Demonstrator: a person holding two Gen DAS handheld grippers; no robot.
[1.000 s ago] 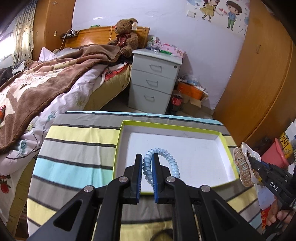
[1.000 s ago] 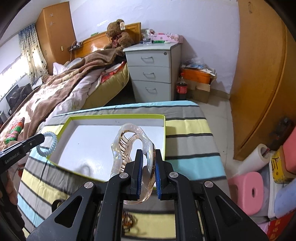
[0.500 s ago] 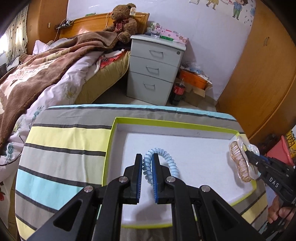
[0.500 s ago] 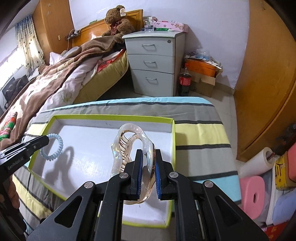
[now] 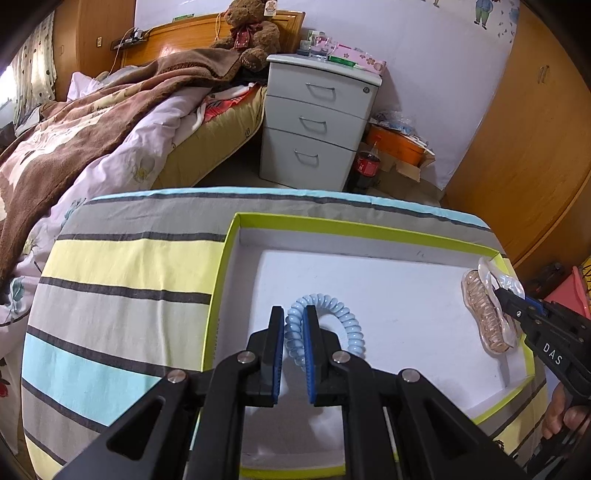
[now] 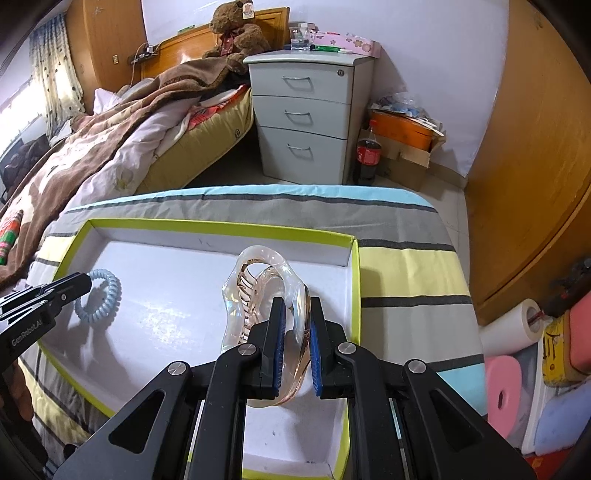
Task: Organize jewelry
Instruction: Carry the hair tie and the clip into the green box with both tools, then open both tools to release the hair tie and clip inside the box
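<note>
Bedroom setting. A table under a striped cloth in grey, yellow and pale blue carries a shallow white tray with a lime-green rim. Beyond the table, at 12 o'clock, stands a grey 3-drawer cabinet; a cola bottle sits on the floor just beside it. At 10 o'clock lies a bed with a brown blanket, and a teddy bear sits against the wooden headboard. A wooden wardrobe fills the 2 o'clock side.

Left gripper: jaws nearly together, clamped on a pale blue coiled hair tie, held over the left half of the tray floor; whether the loop touches the floor cannot be told.

Right gripper: jaws narrowly apart, pinching a clear pinkish claw clip by one side, over the right half of the tray. In the left wrist view the clip sits at 3 o'clock, near the tray's right rim.
</note>
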